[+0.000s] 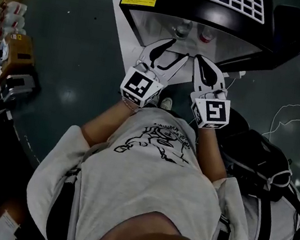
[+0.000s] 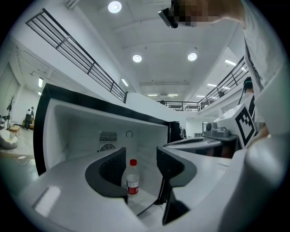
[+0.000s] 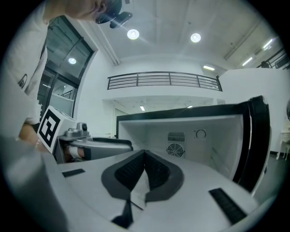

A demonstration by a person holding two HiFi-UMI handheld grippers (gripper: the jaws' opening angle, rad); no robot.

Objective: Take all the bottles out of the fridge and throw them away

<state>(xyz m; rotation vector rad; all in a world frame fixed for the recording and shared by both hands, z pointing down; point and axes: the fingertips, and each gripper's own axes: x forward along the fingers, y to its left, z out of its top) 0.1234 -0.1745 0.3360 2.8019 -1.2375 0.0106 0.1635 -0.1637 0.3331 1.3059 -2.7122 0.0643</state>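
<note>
An open fridge (image 1: 155, 18) stands in front of me. Two small bottles stand inside: a clear one (image 1: 182, 31) and a red-capped one (image 1: 205, 36). My left gripper (image 1: 176, 50) is open at the fridge mouth. In the left gripper view a red-capped bottle (image 2: 132, 179) shows between the open jaws of the left gripper (image 2: 141, 156), farther in and untouched by the pads. My right gripper (image 1: 198, 58) is beside the left one, shut and holding nothing. In the right gripper view the right gripper (image 3: 145, 154) points at the fridge's back wall (image 3: 199, 145) with its fan grille.
The black fridge door (image 1: 287, 34) hangs open on the right. A black bag (image 1: 257, 157) and a white cable (image 1: 287, 114) lie on the floor to the right. Boxes (image 1: 6, 24) are stacked at the left.
</note>
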